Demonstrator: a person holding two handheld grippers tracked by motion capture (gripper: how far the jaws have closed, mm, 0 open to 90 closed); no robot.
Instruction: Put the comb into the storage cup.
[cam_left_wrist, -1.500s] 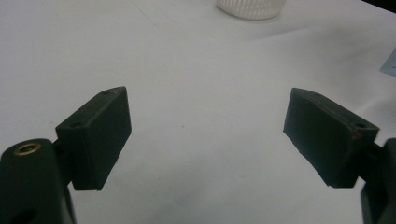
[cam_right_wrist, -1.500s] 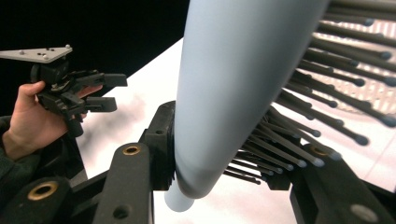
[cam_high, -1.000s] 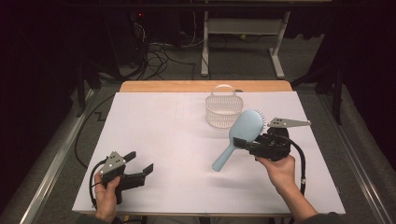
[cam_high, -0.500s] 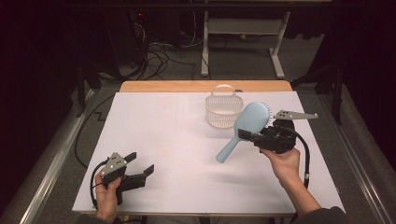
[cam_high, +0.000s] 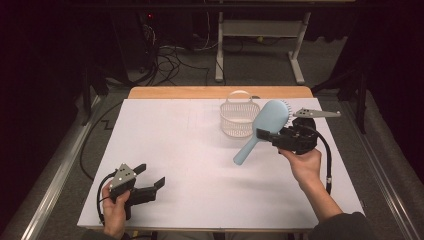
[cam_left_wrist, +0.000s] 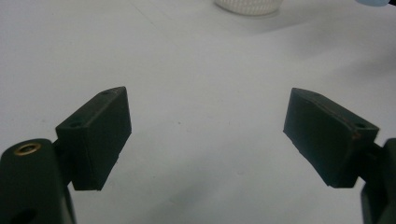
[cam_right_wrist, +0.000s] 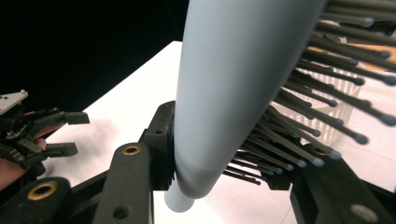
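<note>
In the high view, right of centre, my right gripper clamps the blue hairbrush lifted beside the white basket, while my left gripper sits lower left. In the left gripper view its jaws stand apart over the white table. In the right gripper view, the brush's head fills the centre, pinched between my jaws.

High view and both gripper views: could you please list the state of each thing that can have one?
Hairbrush: lifted off the table, clamped at the base of its head, handle slanting down toward the table.
Right tongs: shut on the hairbrush.
Left tongs: open, nothing between the jaws, low over the table.
Basket: upright on the table, handle up; contents cannot be told.
</note>
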